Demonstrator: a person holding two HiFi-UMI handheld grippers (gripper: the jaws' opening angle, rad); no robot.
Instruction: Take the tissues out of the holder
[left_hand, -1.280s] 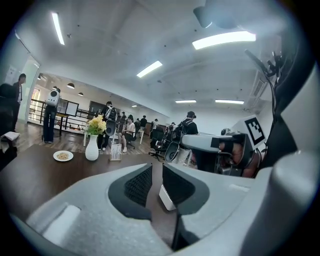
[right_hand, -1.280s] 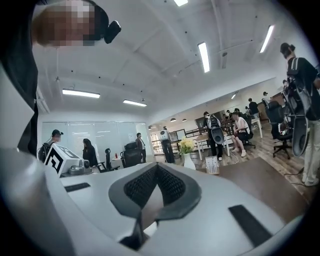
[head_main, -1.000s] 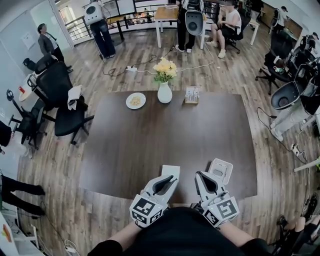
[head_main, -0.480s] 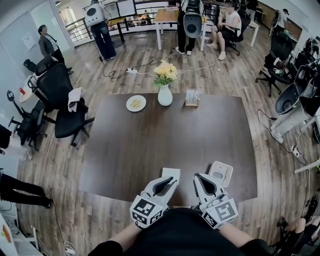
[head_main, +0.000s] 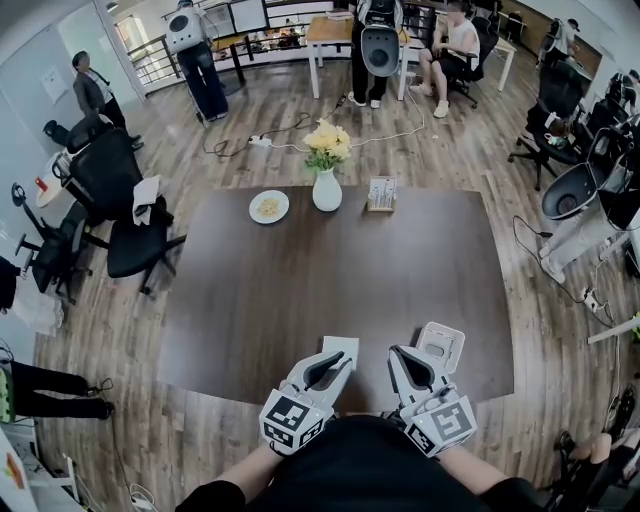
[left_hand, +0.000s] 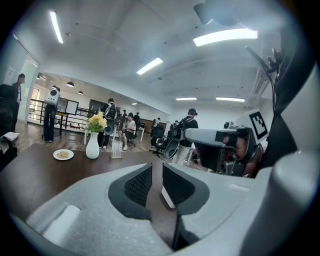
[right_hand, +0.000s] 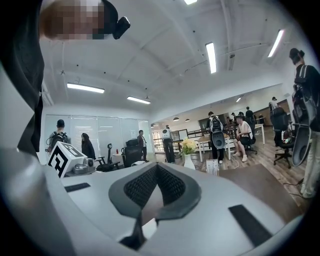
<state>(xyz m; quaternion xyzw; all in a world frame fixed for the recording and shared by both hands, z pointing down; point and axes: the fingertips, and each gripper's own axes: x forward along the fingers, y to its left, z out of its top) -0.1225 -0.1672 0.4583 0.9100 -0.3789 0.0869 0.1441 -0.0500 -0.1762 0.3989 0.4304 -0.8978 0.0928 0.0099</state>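
**Findings, left to right.** The plate (head_main: 271, 206), the vase (head_main: 327, 188) and the tissue holder (head_main: 382, 192) stand in a row at the far edge of the table (head_main: 330, 290). The holder is upright, just right of the vase, and shows pale content, which I judge to be tissues. The left gripper (head_main: 338, 358) is at the near edge, well apart from the holder. Its jaws stand a narrow gap apart with nothing between them. The right gripper (head_main: 428, 352) is beside it, with its jaws closed tip to tip on nothing.

**Recommendation.** Any draw from the holder means a long reach across bare table.
- Approach to the right of the vase (its flowers overhang and would tip easily).
- Steady the light holder with one gripper.
- Pinch the tissues' top edge with the other and lift straight up, so the holder is not dragged along.
- The right jaws must part before they can grip.

**Not established.**
- How many tissues the holder contains, and its open side: it is too small in all views.
- A pale flat piece at the left gripper's tip: I cannot tell whether it is part of the gripper or a sheet lying on the table.
- The near table edge, which is covered by the grippers and the person's body.
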